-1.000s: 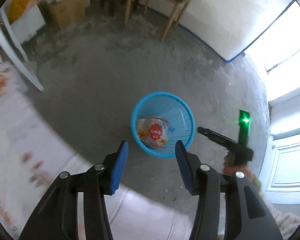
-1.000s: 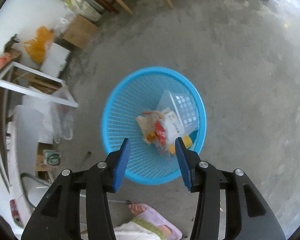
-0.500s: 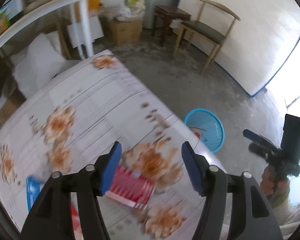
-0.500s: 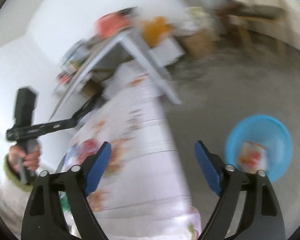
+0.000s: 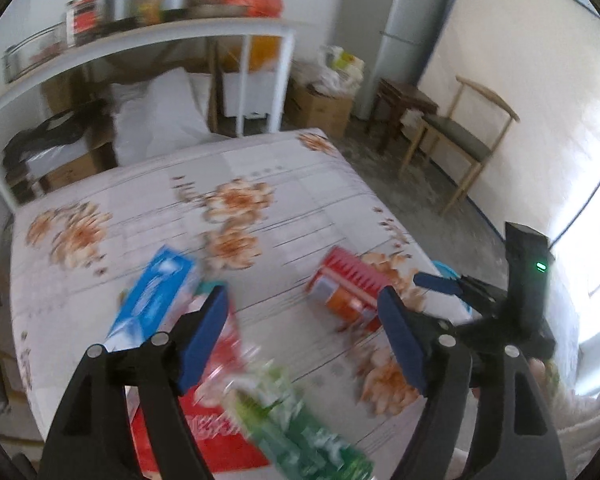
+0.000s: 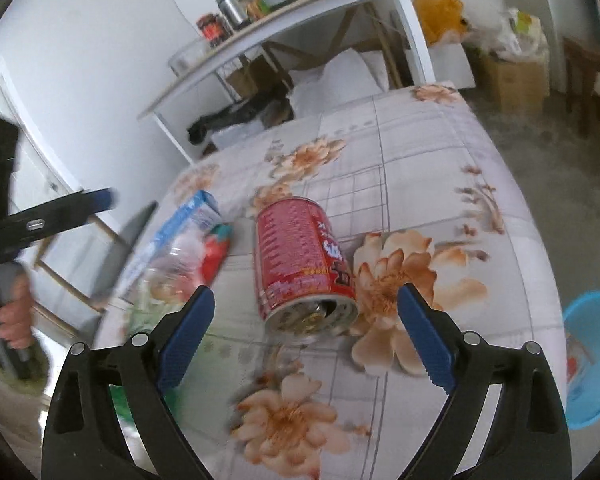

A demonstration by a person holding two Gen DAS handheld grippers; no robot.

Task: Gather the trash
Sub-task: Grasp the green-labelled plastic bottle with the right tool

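Both grippers hang over the table point(image 6: 440, 152) w/ jaws wide, nothing between. Right gripper point(image 6: 306, 338) faces a red can point(image 6: 300, 256) lying on its side. Left gripper point(image 5: 304, 340) (jaws just been opening) is above a blurry green bottle point(image 5: 300, 428); blue box point(image 5: 152, 300) beside. Bin point(image 6: 592, 356) on floor.

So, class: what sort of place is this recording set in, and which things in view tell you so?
Probably a lived-in home, perhaps a kitchen or storage room: a table under a floral cloth, a fridge, a wooden chair, and a cluttered shelf.
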